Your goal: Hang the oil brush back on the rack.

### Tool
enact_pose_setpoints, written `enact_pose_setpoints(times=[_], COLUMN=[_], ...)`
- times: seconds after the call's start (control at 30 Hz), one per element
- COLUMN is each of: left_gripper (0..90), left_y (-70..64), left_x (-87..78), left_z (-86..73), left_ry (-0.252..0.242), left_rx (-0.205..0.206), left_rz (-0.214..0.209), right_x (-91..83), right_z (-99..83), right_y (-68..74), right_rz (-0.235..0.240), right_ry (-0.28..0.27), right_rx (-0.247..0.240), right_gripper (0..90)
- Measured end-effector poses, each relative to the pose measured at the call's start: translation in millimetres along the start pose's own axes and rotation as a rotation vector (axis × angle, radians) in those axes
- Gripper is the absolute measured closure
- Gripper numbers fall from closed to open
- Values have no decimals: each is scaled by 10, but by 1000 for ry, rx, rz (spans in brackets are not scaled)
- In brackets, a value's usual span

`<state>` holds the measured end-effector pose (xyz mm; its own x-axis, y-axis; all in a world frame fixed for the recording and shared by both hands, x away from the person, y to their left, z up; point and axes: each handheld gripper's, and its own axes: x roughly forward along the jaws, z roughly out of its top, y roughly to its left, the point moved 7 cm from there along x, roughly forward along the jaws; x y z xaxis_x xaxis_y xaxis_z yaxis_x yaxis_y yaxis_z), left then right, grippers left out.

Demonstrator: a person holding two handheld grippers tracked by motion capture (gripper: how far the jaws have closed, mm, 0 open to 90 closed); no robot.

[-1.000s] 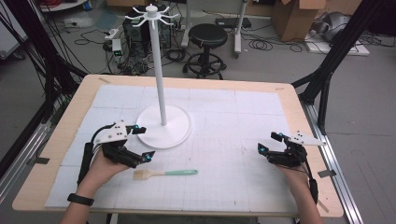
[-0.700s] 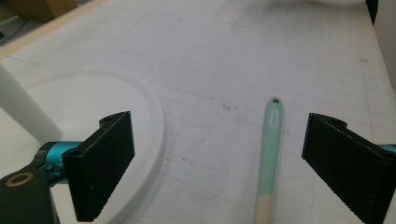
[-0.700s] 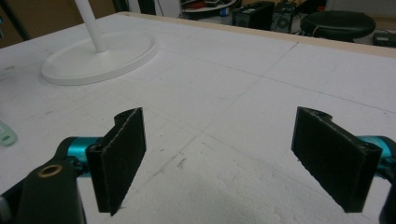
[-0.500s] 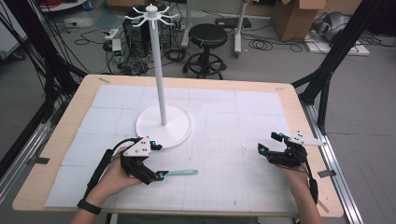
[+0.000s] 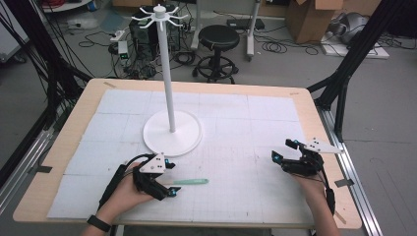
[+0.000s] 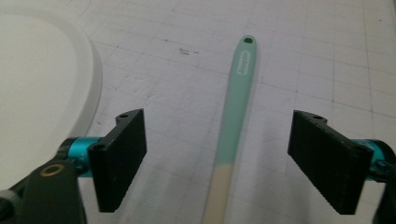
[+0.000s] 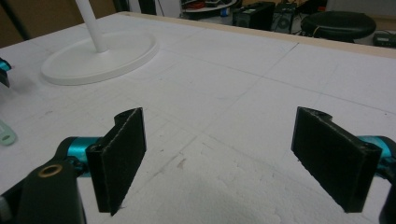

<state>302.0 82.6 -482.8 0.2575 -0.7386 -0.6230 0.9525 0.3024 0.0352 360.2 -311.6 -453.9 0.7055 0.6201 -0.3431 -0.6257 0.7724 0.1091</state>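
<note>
Left gripper view: a slim mint-green utensil handle with a cream-coloured lower section lies flat on the white gridded foam mat, running lengthwise between the two black rectangular jaws of the left gripper. The jaws stand wide apart, one on each side of the handle, touching nothing. A small hanging hole pierces the rounded far tip, and below it sits raised lettering too blurred to read. The working end of the utensil is cut off by the lower edge. At left curves the raised rim of a round white base plate.

High view: the handle lies near the front of the mat, its near end hidden under the left gripper, which a hand holds from below. The base plate carries a thin white upright pole topped by a ring of short hooks. The mat covers a pale wooden table. Well apart, near the right edge, the right gripper rests low over the mat.

Right gripper view: its matte black jaws are spread wide over bare, pitted foam with nothing between them.
</note>
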Motion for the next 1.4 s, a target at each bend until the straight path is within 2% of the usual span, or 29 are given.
enact_pose_setpoints(times=[0.07, 0.1, 0.13, 0.2, 0.23, 0.27, 0.33, 0.5, 0.67, 1.0, 1.27, 1.4], left_gripper=[244, 306, 306, 388, 426, 426, 508, 601, 693, 792, 804, 811], left_y=[-9, -14, -20, -24, -24, -24, -21, -19, -23, -18, -27, -19], left_x=[5, 5, 5, 3, 3, 2, 0, 20, 26, 27, 24, 17], left_z=[-2, -5, -7, -7, -7, -8, -22, -53, -60, -64, -61, -60], left_ry=[1, 5, 6, 3, 3, 2, 12, 40, 45, 54, 57, 56], left_rx=[7, 13, 17, 15, 15, 15, 16, 19, 20, 14, 30, 23], left_rz=[-2, -7, -15, -33, -33, -33, -39, -41, -49, -58, -52, -57], right_x=[0, 0, 0, 0, 0, -1, 0, 2, 1, 1, -5, 1], right_z=[1, 5, 5, 4, 4, 4, 5, 6, 5, 5, 10, 9], right_y=[0, 0, 0, 3, 3, 4, 6, 5, 10, 9, 9, 14], right_rz=[2, 2, 2, 4, 4, 6, 7, 8, 12, 12, 12, 15], right_ry=[-1, -3, -3, -1, -1, -1, -2, -3, -1, 0, -2, -1], right_rx=[0, -4, -4, 1, 1, 2, 2, -3, -2, -2, -7, -7], right_gripper=[175, 178, 178, 179, 179, 179, 180, 181, 183, 184, 183, 183])
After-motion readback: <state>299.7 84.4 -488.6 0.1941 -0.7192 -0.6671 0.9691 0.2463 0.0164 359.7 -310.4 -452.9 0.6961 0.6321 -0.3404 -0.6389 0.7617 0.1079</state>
